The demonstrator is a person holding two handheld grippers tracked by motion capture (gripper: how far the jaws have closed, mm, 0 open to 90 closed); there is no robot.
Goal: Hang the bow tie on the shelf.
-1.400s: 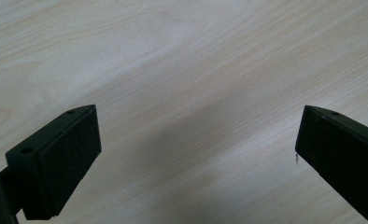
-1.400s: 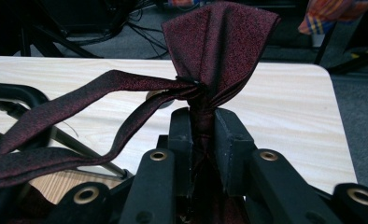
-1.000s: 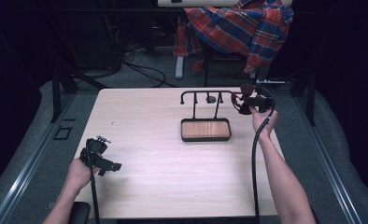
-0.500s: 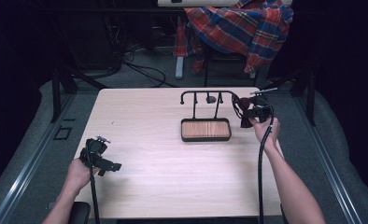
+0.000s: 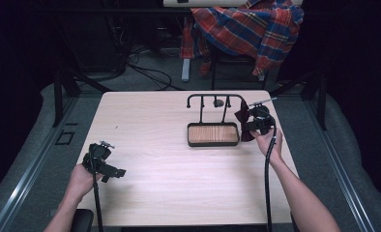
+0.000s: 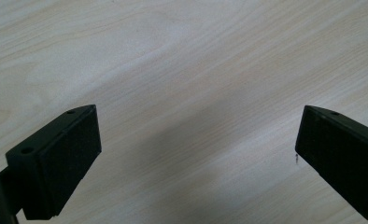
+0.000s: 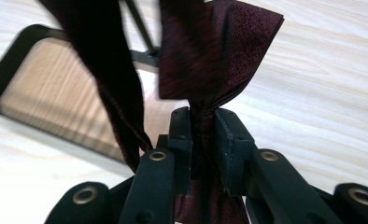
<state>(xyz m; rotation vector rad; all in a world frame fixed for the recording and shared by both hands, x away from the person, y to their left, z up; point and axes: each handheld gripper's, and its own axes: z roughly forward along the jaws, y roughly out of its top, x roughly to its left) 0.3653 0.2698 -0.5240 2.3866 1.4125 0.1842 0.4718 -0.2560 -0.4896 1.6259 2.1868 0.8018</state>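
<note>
In the right gripper view the right gripper (image 7: 202,135) has its jaws pinched narrow on the knot of a dark red bow tie (image 7: 219,56), the cloth squeezed between the two black pads. One wing of the tie fans out above the jaws; its strap (image 7: 108,79) hangs blurred at the left of that view. Past the cloth lies part of a black-rimmed tray with a wooden floor (image 7: 4,70), resting on the table.

The high view gives the wider layout. There the right gripper (image 5: 250,124) sits just beside the right end of the tray (image 5: 212,143), with the bow tie (image 5: 241,117) showing as a small dark red shape at its tip, close to the tray's right edge. Behind the tray stands a black rail stand (image 5: 216,96) on thin posts. Whether the tie touches the tray or the stand I cannot tell from this height.

The left gripper (image 5: 101,159) rests at the near left of the table (image 5: 145,116), well apart from the tray. Its own view looks straight down on bare pale wood (image 6: 191,84), and its jaws stand wide with nothing between them.

A plaid cloth (image 5: 251,29) hangs over a chair beyond the far edge of the table.
</note>
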